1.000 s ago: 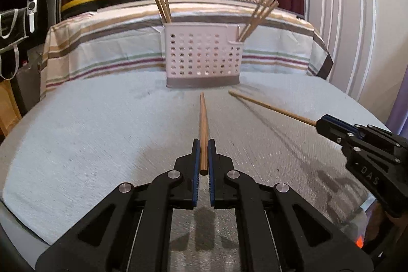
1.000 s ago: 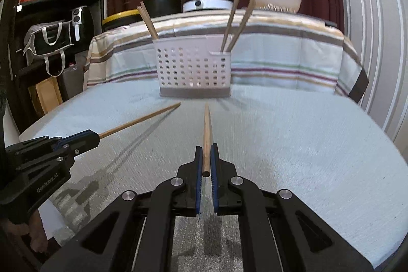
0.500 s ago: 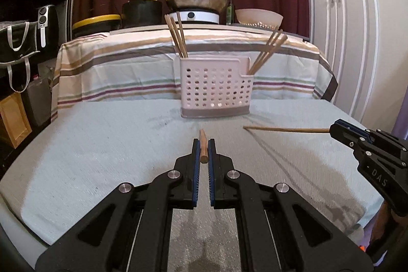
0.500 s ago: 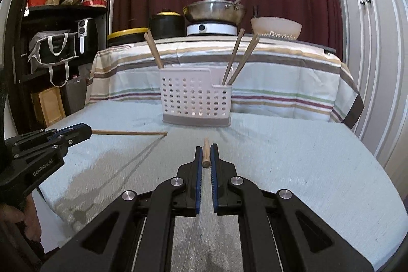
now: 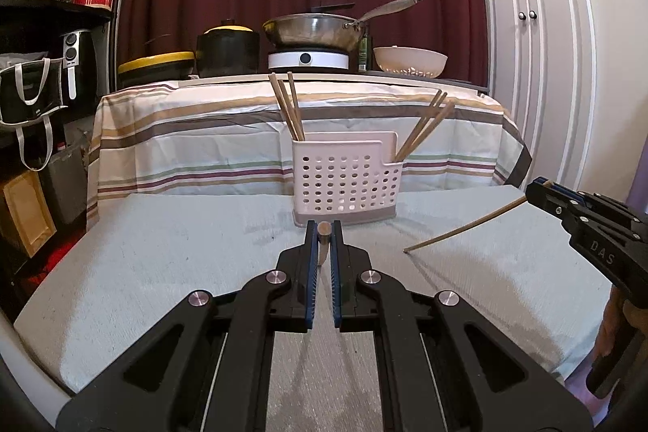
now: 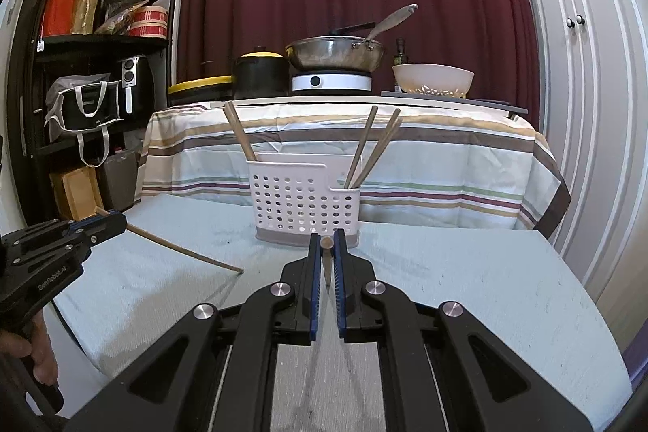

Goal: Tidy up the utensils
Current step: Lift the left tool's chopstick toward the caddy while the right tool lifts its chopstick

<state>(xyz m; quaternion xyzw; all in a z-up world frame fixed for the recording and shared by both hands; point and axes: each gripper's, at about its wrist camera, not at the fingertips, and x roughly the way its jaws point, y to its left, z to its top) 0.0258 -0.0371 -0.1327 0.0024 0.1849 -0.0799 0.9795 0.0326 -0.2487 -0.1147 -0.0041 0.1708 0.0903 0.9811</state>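
A white perforated utensil caddy [image 5: 346, 181] [image 6: 303, 201] stands on the light table, with several wooden chopsticks leaning in its left [image 5: 288, 106] and right [image 5: 425, 124] sections. My left gripper [image 5: 324, 235] is shut on a wooden chopstick [image 5: 323, 241], seen end-on with its tip pointing down. In the right wrist view the left gripper [image 6: 109, 223] holds that chopstick [image 6: 186, 250] slanting down to the cloth. My right gripper [image 6: 326, 250] is shut on another chopstick [image 6: 326, 254], tip down. It also shows in the left wrist view [image 5: 538, 189] with its chopstick [image 5: 465, 229].
Behind the table is a striped cloth-covered counter [image 5: 202, 132] with a pan [image 5: 316, 31], a black pot [image 5: 227, 51] and a white bowl [image 5: 409, 59]. Black shelves with bags [image 6: 81, 100] stand at left. White cupboard doors [image 5: 546, 67] stand at right.
Both grippers have lifted and tilted their chopsticks from lying level to pointing tips down. The camera views rose, and the caddy now sits lower in each view.
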